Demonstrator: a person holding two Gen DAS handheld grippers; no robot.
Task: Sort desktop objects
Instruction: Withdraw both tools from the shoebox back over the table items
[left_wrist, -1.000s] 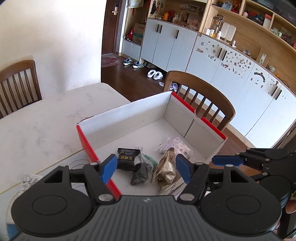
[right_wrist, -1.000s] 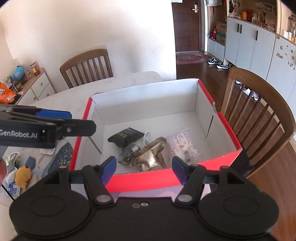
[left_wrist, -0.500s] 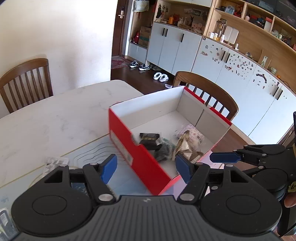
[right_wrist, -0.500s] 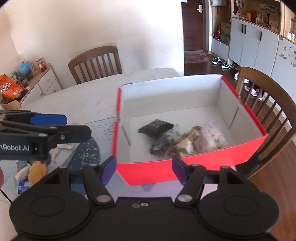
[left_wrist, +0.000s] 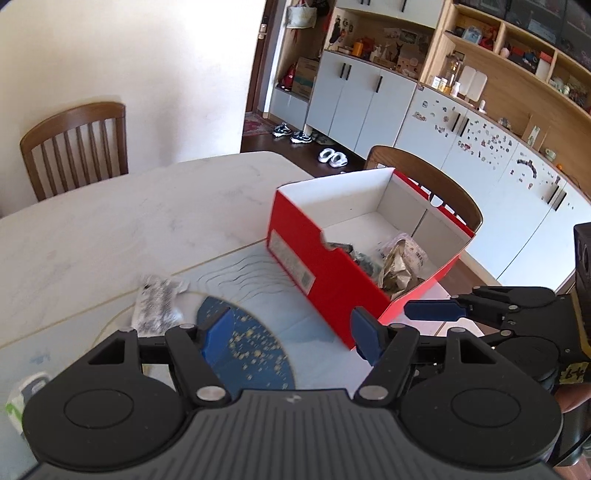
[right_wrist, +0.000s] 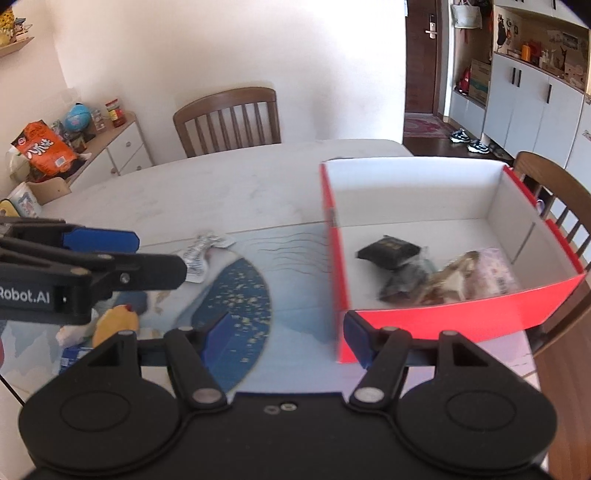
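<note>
Behind the red box (left_wrist: 325, 258) wall, blurred packets (right_wrist: 424, 273) half hide; both tongs released, empty.

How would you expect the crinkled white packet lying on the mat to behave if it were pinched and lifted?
The white packet looks thin and crumpled, so it is probably light and floppy. Lying flat on the mat, it may slide rather than lift cleanly.

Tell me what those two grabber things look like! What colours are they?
Both are black plastic. The left gripper and right gripper each have two blue finger pads, jointed black arms with silver pins, and two round discs on a ribbed grey body. White lettering ending "Robot.AI" runs along the left one's side, seen from the right camera.
</note>
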